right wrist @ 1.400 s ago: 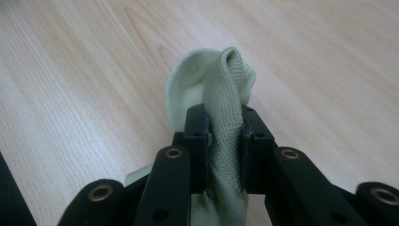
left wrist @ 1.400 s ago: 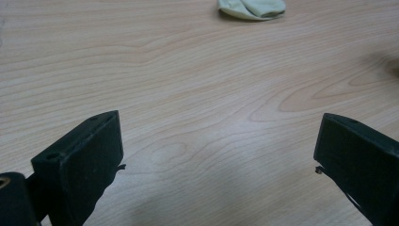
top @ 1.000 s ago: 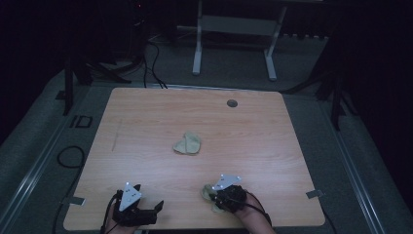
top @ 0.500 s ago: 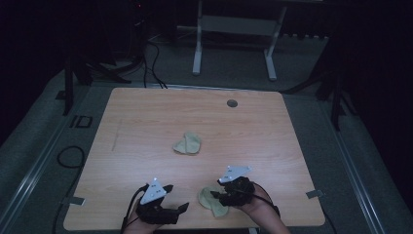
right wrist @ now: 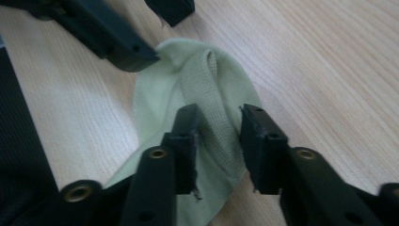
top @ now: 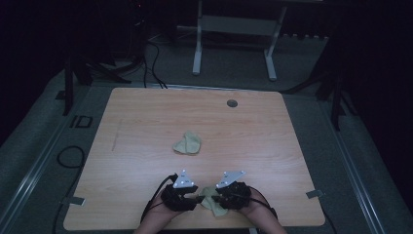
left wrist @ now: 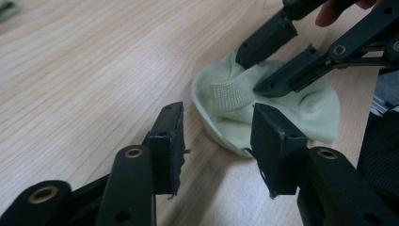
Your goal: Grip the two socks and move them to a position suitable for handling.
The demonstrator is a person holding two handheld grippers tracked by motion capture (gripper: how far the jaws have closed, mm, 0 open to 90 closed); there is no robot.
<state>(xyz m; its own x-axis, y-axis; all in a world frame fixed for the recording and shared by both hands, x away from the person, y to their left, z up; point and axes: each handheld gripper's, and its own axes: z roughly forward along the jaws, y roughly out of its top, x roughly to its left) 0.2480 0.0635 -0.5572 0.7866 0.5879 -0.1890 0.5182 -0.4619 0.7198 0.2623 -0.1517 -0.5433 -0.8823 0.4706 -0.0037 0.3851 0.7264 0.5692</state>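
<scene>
A pale green sock (top: 213,202) lies near the table's front edge, between my two grippers. My right gripper (right wrist: 219,141) is shut on the sock (right wrist: 164,94), pinching its ribbed cuff into a raised fold between the jaws. My left gripper (left wrist: 216,136) is open and low over the table, its jaws just short of the sock (left wrist: 301,108), facing the right gripper (left wrist: 256,70). In the high view the left gripper (top: 196,197) and right gripper (top: 220,197) almost meet over the sock. The left gripper (right wrist: 160,33) reaches in at the top of the right gripper view.
A second pale green sock (top: 188,143) lies crumpled at the middle of the wooden table (top: 146,122). A round grommet (top: 232,103) sits near the far edge. A desk frame (top: 234,29) and cables stand on the dark floor behind.
My left gripper has moved right along the front edge up to the sock. The right gripper has stayed about where it was, with the sock at its jaws.
</scene>
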